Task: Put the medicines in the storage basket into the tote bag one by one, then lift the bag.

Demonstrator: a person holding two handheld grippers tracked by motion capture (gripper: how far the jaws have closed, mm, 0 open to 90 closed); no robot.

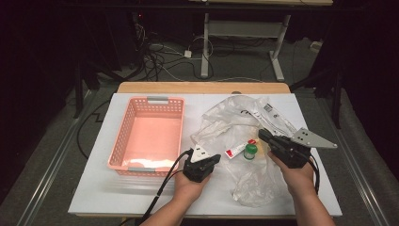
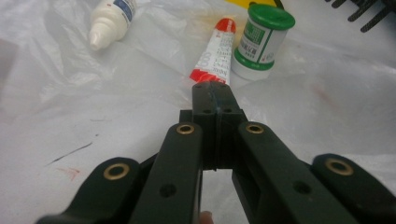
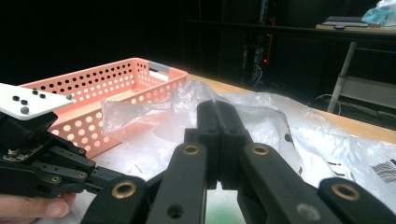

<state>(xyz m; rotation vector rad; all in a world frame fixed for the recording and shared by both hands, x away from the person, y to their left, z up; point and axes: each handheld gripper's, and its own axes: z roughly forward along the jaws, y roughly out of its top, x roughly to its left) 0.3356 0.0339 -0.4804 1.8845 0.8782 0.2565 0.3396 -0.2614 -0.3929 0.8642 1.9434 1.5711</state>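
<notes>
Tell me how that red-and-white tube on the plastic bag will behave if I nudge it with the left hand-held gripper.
The tube looks small and probably light, so it should slide easily on the slick, crinkled plastic bag. Lying flat, it may pivot rather than roll far. It lies close beside the green-capped jar, so a push from the shut left hand-held gripper could knock that upright jar over.

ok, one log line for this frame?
left gripper: shut, tips at red-white tube | right gripper: shut, over plastic bag | basket: empty
</notes>
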